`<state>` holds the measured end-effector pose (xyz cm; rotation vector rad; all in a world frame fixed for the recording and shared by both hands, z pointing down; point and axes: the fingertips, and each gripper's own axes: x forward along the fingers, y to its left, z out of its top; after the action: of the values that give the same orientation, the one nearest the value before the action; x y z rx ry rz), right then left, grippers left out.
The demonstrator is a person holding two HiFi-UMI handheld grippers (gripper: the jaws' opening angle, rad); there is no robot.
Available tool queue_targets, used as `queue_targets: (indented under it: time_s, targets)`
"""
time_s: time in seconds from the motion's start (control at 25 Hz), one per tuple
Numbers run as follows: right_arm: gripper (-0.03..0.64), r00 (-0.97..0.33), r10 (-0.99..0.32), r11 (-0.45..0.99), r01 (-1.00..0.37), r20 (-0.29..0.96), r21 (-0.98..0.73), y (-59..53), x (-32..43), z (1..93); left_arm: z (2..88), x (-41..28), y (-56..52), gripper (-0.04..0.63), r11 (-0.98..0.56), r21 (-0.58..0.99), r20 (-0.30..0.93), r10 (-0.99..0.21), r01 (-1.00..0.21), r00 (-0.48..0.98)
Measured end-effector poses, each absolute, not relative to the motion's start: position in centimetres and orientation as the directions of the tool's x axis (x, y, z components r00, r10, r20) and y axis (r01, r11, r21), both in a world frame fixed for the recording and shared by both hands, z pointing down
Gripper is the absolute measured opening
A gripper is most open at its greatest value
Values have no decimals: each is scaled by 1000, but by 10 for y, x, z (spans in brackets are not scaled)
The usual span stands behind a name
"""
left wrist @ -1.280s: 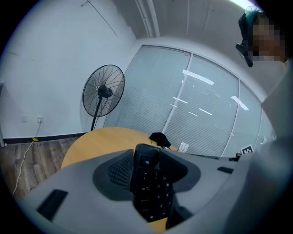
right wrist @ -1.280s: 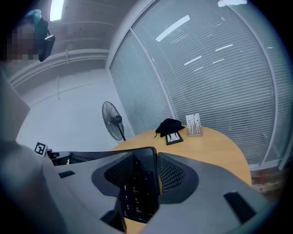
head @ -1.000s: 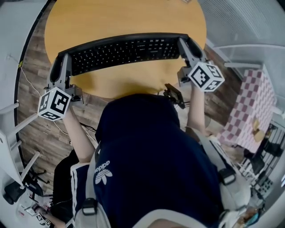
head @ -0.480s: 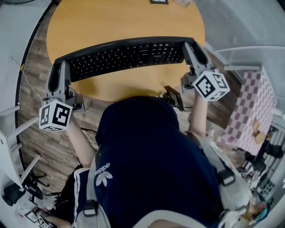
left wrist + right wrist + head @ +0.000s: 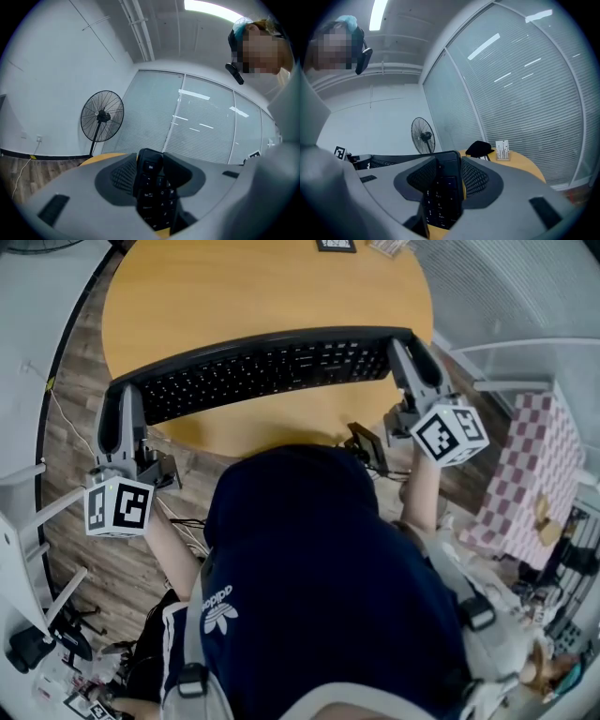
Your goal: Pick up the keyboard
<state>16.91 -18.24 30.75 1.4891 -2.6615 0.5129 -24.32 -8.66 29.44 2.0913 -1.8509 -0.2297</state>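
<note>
Black keyboard, keys up, lengthwise across table near side, gripped both ends

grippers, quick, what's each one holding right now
Left gripper: shut on the keyboard, at its left end.
Right gripper: shut on the keyboard, at its right end.

The person's dark hood is covering the tabletop's near edge. The top border is cutting off its far side and a small dark item there. The keyboard's ends are disappearing inside the left tool and right tool. Its key legends are showing too blurred to read.
</note>
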Motion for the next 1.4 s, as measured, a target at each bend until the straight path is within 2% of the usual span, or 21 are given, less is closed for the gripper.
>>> queue_targets:
  time_s: [0.4, 1.4]
  targets:
    - [150, -541, -822, 502, -835, 177, -226, -183, 169, 307, 306, -243, -84, 160, -100, 360, 75, -988, -927, 136]
    - [149, -505, -835, 464, -860, 218, -214, -176, 171, 302, 314, -245, -93, 160, -102, 411, 138, -975, -906, 173]
